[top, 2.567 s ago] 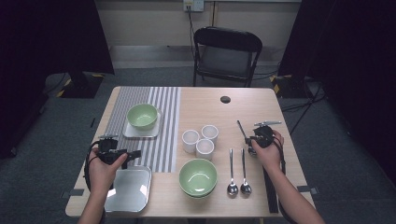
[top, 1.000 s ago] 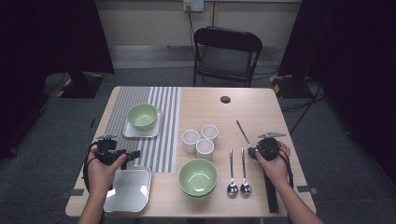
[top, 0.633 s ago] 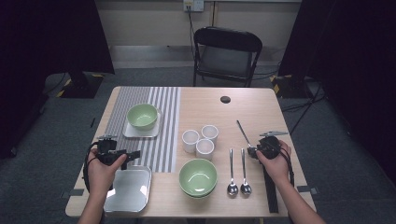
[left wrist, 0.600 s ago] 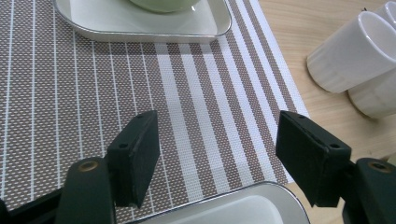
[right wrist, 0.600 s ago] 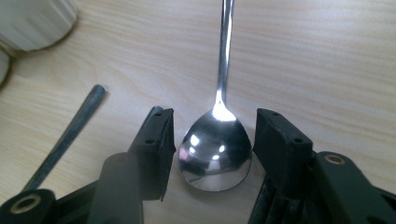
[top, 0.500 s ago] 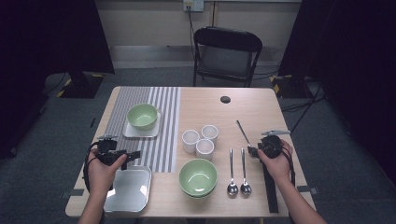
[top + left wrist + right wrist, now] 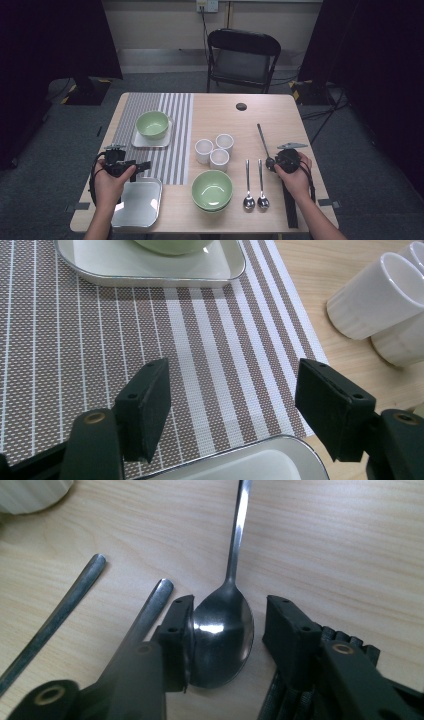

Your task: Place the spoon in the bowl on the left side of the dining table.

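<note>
We're on the third spoon (image 7: 223,635); its bowl sits between the jaws of the right gripper (image 7: 227,630), handle running away across the bare wood of the table (image 7: 350,540); in the high view it lies at an angle, right of the two laid spoons (image 7: 254,185), near the table's right edge. Jaws have just been closing; the left pad touches the bowl's rim, the right pad stands off with a gap (so no grip yet, spoon flat on the table). To do this well: centre the bowl between the pads before squeezing, else the one-sided push slides it; a polished convex bowl will likely squirt out, so we'd grip low at the neck if possible; lift level, then lay it parallel beside the pair. Left gripper (image 7: 232,410) is wide open, holding nothing, hovering over the striped mat (image 7: 210,350) above the empty tray (image 7: 260,465); leave it parked.
</note>
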`<action>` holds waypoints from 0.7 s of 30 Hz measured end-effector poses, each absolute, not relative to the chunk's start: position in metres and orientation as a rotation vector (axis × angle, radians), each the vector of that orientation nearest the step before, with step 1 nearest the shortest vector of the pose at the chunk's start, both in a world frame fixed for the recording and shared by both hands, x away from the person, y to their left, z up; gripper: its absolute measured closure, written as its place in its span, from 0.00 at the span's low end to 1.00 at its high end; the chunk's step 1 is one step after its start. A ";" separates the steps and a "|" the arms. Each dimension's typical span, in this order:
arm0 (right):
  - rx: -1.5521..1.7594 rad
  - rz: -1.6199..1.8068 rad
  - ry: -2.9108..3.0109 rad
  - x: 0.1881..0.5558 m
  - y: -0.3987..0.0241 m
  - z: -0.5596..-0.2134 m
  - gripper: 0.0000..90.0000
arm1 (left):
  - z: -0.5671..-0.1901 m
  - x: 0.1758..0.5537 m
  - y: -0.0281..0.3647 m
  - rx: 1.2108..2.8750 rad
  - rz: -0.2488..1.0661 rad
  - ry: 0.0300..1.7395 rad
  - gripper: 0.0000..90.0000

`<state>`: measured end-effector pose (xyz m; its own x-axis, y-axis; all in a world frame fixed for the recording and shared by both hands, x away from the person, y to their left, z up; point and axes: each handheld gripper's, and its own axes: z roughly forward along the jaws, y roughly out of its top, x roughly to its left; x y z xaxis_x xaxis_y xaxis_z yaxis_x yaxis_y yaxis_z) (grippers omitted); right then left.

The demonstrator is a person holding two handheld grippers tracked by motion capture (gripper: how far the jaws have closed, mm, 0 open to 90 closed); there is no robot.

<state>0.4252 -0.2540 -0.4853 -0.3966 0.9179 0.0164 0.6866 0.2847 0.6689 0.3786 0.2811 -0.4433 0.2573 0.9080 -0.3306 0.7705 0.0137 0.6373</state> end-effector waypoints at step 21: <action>1.438 0.880 2.194 0.428 -0.250 -0.470 0.99 | -0.444 0.378 0.282 1.777 0.231 1.545 0.34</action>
